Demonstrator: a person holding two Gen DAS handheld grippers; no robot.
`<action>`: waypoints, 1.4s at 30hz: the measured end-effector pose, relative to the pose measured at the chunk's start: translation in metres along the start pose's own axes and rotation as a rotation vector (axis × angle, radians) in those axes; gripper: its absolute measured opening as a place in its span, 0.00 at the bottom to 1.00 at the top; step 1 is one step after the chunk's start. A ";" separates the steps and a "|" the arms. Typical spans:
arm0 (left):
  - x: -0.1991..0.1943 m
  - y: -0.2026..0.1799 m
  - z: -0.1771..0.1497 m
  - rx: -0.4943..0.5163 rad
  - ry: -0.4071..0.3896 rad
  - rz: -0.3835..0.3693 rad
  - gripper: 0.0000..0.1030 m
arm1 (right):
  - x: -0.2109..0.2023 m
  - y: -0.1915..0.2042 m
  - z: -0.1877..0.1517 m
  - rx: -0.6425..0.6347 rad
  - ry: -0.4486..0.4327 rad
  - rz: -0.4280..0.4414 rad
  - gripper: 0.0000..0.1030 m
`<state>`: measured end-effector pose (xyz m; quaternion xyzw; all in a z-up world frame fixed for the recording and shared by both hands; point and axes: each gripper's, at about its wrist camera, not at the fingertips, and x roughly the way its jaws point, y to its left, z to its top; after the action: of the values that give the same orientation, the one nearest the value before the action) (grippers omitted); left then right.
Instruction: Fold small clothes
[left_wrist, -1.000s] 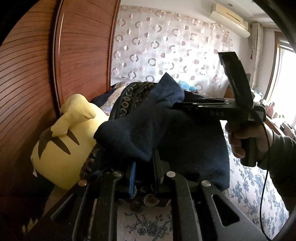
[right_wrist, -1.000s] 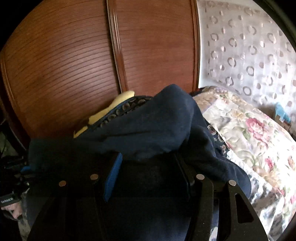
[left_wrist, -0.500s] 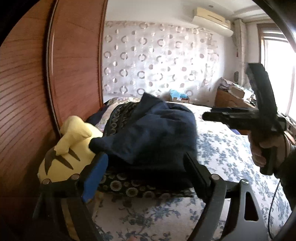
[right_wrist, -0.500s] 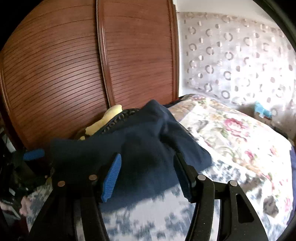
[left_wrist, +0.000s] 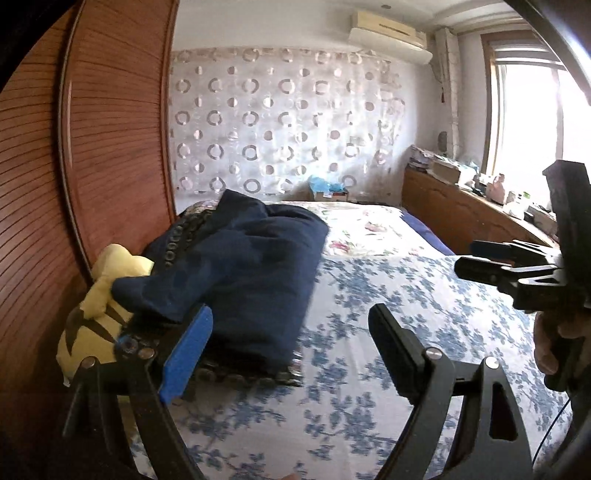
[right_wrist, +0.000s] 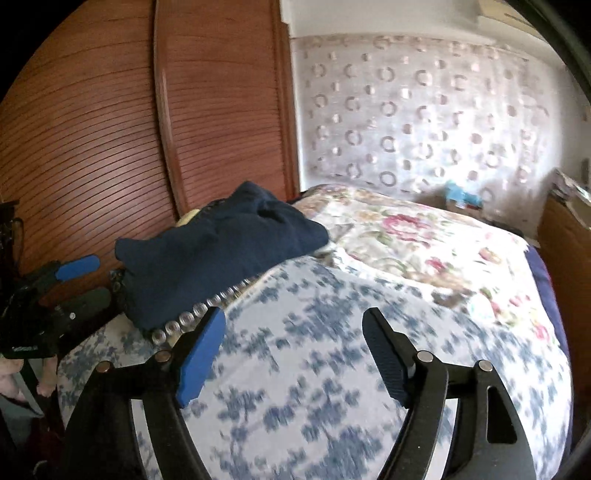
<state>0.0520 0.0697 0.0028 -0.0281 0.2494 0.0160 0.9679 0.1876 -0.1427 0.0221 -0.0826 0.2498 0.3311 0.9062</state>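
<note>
The folded navy garment (left_wrist: 255, 273) lies far left on the bed (left_wrist: 369, 332), on a patterned pillow (left_wrist: 177, 240) beside a yellow plush toy (left_wrist: 99, 314), while the left hand-held gripper (left_wrist: 291, 354) stands open and empty and the right hand-held gripper (right_wrist: 295, 354) is opening, empty.

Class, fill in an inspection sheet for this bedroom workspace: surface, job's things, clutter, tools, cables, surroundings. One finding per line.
Surface: bed with blue-flowered sheet; a floral quilt lies farther back.
Job's things: navy garment lies folded on a dark patterned cushion near the headboard.
Clutter: yellow plush toy beside the garment; blue item at the far wall.
Tools: left tool open, nothing between its jaws; right tool with jaws opening, nothing between them.
Cables: thin black cable at the right hand.
Surroundings: wooden headboard, circle-patterned curtain, air conditioner, window.
</note>
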 end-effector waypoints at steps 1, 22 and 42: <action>0.000 -0.004 -0.001 0.002 0.004 -0.011 0.84 | -0.005 0.002 -0.001 0.010 -0.004 -0.010 0.76; -0.044 -0.081 0.053 0.055 -0.110 -0.077 0.84 | -0.144 0.081 -0.033 0.168 -0.202 -0.306 0.76; -0.049 -0.082 0.051 0.054 -0.116 -0.077 0.84 | -0.145 0.096 -0.046 0.183 -0.208 -0.343 0.76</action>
<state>0.0373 -0.0095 0.0754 -0.0106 0.1919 -0.0263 0.9810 0.0125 -0.1642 0.0577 -0.0068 0.1660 0.1546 0.9739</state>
